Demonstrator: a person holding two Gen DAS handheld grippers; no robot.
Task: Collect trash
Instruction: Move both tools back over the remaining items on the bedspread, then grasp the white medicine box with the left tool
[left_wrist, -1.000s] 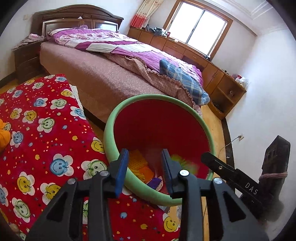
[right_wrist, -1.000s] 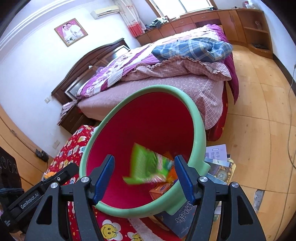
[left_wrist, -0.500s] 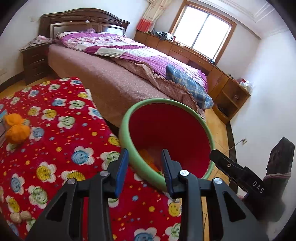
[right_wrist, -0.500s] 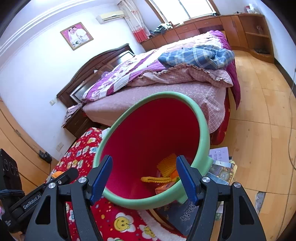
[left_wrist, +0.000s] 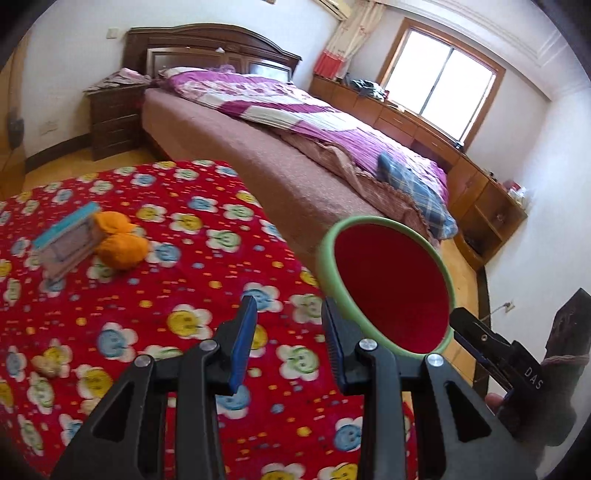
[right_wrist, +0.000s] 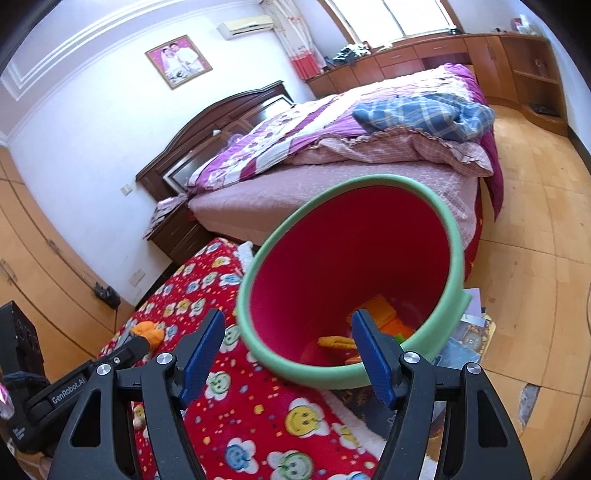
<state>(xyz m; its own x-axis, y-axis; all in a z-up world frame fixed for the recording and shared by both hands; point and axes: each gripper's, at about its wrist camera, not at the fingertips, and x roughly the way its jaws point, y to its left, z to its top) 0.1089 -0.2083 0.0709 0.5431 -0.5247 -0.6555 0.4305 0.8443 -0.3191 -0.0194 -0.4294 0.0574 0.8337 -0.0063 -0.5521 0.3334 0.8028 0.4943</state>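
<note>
A bed (left_wrist: 295, 122) with a purple quilt (right_wrist: 295, 136) stands behind.

Under my tongs lies a red blanket (left_wrist: 177, 266) printed with smiling flowers. On it, far to my left, rests a small stack of flat boxes (left_wrist: 64, 242), with two orange lumps (left_wrist: 120, 240) touching its side. Nearer me sits a small beige scrap (left_wrist: 46, 363). On the wooden floor (right_wrist: 535, 240) beyond the blanket's edge lie some booklets (right_wrist: 469, 332).
</note>
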